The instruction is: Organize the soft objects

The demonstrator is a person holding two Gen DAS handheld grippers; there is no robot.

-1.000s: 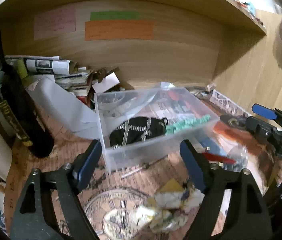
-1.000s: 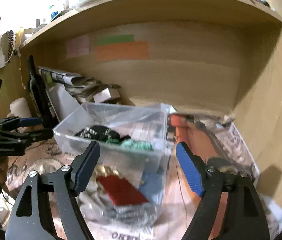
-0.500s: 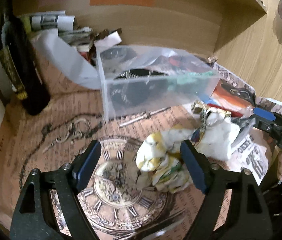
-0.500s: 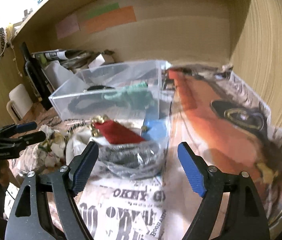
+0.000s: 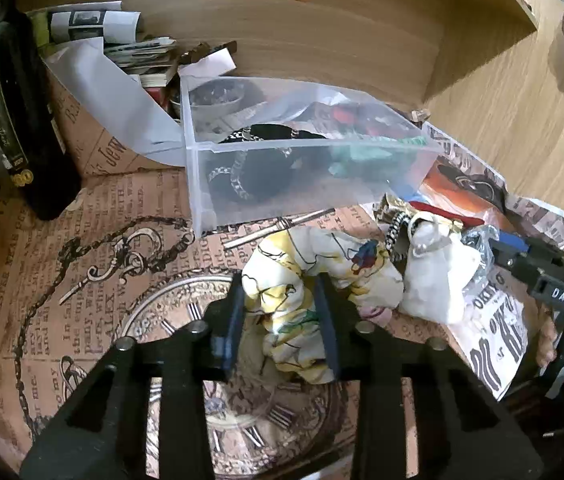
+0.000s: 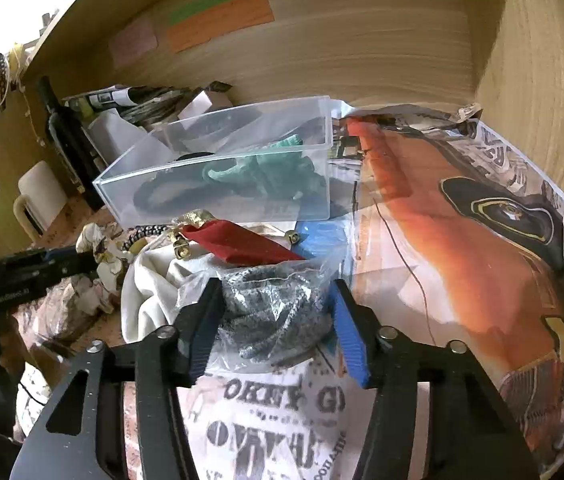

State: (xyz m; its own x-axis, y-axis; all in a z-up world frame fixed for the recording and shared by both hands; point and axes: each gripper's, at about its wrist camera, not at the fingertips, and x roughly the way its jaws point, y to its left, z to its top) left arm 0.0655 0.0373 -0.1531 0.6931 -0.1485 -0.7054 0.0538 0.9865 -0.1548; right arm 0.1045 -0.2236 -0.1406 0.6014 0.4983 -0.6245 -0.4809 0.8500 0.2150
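My left gripper (image 5: 279,320) is shut on a crumpled yellow-and-white patterned cloth (image 5: 306,276) lying on the printed table cover. My right gripper (image 6: 273,326) is shut on a clear plastic bag of grey knitted cord (image 6: 271,312). A white cloth (image 6: 149,292) and a red fabric piece (image 6: 237,244) lie just behind that bag. A clear plastic box (image 5: 282,160) stands beyond both; it holds a black chain-trimmed item (image 5: 249,176) and a green knitted piece (image 6: 269,168). The right gripper also shows at the right of the left wrist view (image 5: 522,256).
A dark wine bottle (image 5: 17,120) stands at the left. Papers and magazines (image 5: 121,48) pile up against the wooden back wall. A white mug (image 6: 37,196) stands near the bottle. A wooden side wall (image 6: 542,80) closes the right. A blue item (image 6: 322,236) lies by the box.
Both grippers have moved down and forward and have closed: the left onto the yellow-and-white cloth, the right onto the bag of grey cord.
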